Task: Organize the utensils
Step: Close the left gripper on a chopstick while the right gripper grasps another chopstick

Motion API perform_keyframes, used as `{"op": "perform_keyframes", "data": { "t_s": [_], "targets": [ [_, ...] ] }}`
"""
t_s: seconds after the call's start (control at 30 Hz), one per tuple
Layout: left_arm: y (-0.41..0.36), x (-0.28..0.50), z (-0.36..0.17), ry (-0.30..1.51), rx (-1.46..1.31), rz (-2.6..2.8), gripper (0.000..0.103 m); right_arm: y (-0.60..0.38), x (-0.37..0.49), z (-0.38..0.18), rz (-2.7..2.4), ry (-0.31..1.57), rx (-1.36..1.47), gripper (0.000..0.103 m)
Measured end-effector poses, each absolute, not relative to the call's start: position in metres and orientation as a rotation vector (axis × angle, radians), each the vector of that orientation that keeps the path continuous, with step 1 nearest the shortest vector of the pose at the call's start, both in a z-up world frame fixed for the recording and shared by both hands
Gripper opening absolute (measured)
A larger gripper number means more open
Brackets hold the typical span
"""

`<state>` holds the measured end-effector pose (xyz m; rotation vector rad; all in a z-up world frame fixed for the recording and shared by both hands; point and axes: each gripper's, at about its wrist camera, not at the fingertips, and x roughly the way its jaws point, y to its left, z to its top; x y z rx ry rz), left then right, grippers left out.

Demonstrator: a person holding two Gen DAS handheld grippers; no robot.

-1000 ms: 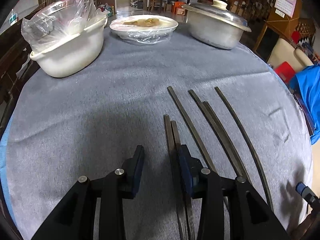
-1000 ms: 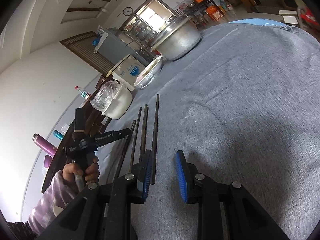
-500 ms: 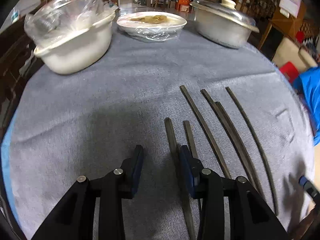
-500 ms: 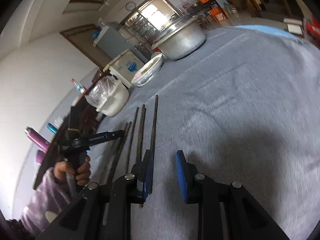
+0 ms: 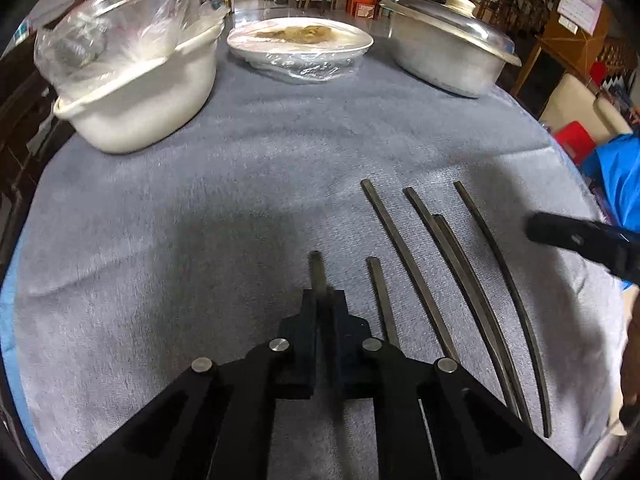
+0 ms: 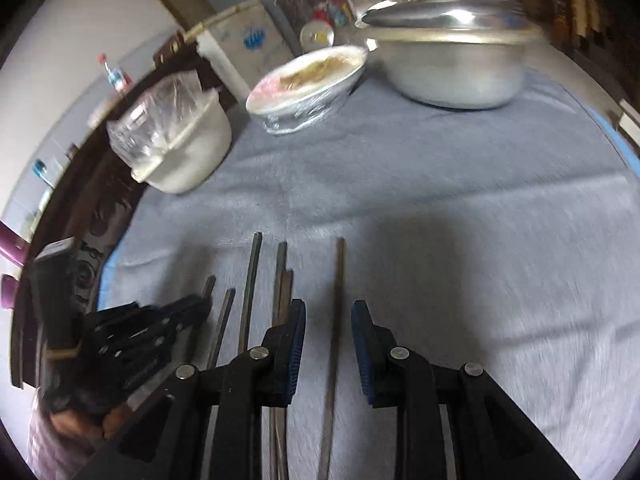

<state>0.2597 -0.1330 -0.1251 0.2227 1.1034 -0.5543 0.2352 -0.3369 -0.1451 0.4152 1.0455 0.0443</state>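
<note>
your left gripper (image 5: 324, 300) has just been closing — its jaws are now clamping the leftmost chopstick (image 5: 318, 270), split from its neighbour on the grey tabletop (image 5: 160, 240); your right gripper (image 6: 328, 336) is swinging in, jaws part-open astride the rightmost chopstick (image 6: 338, 280), not gripping.

Left gripper (image 5: 325, 300): matte black linkage arms, four silver round rivets, dark flat pads.
Right gripper (image 6: 328, 344): black frame, silver rivets, ribbed blue pads.
Sleeve (image 6: 48, 440): mauve fabric, at 8 o'clock.
</note>
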Motion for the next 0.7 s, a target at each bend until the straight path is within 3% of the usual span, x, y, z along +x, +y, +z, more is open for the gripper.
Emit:
{"op": "perform_keyframes", "data": {
  "t_s": [0.4, 0.5, 0.53, 0.7],
  "targets": [
    [-0.122, 0.276, -0.126, 1.177, 0.176, -0.506, 0.006, -0.32, 0.293, -0.17, -0.115, 1.227, 0.279, 0.027],
    [-0.125, 0.279, -0.127, 1.17, 0.172, -0.496, 0.006, -0.314, 0.295, -0.17, -0.139, 1.217, 0.209, 0.016],
    [-0.126, 0.279, -0.128, 1.168, 0.169, -0.492, 0.006, -0.311, 0.296, -0.17, -0.151, 1.216, 0.183, 0.007],
    [-0.123, 0.278, -0.128, 1.154, 0.149, -0.47, 0.006, -0.319, 0.284, -0.169, -0.113, 1.171, 0.24, 0.006]
  ]
}}
